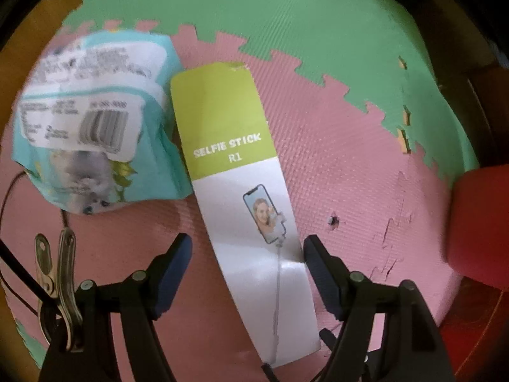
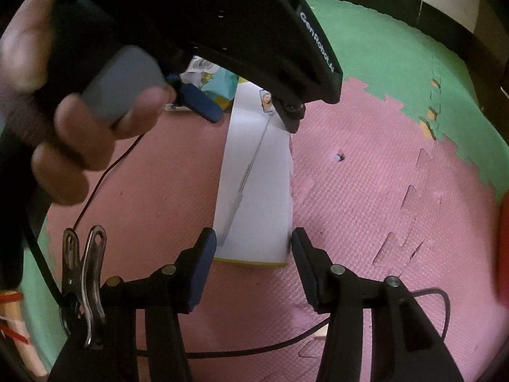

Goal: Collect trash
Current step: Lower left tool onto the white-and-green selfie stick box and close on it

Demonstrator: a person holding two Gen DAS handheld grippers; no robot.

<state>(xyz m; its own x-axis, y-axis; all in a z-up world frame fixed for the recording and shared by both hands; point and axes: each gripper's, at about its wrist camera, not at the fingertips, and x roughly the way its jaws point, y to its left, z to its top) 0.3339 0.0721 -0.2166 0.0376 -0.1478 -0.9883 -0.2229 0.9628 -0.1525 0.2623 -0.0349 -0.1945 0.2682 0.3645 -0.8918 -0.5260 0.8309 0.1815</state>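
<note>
Two foam mats, a pink floor mat (image 1: 334, 159) under both claws and a green floor mat (image 1: 302, 25) further ahead of them, interlock along a toothed seam. Next in size, the selfie stick box (image 1: 245, 197) lies flat on the pink mat, its white end running between the fingers of the left gripper (image 1: 248, 248), whose jaws stand spread with neither pad pressing on it; the right-hand fingertip sits just at the box's edge. Beside the box, ahead and to the left of that claw, lies a crumpled teal wrapper (image 1: 95, 127) with a white printed label. The right gripper (image 2: 253, 238) straddles the box's other end, jaws apart and not clamping it. A hand (image 2: 79, 121) grips the left gripper's handle.
</note>
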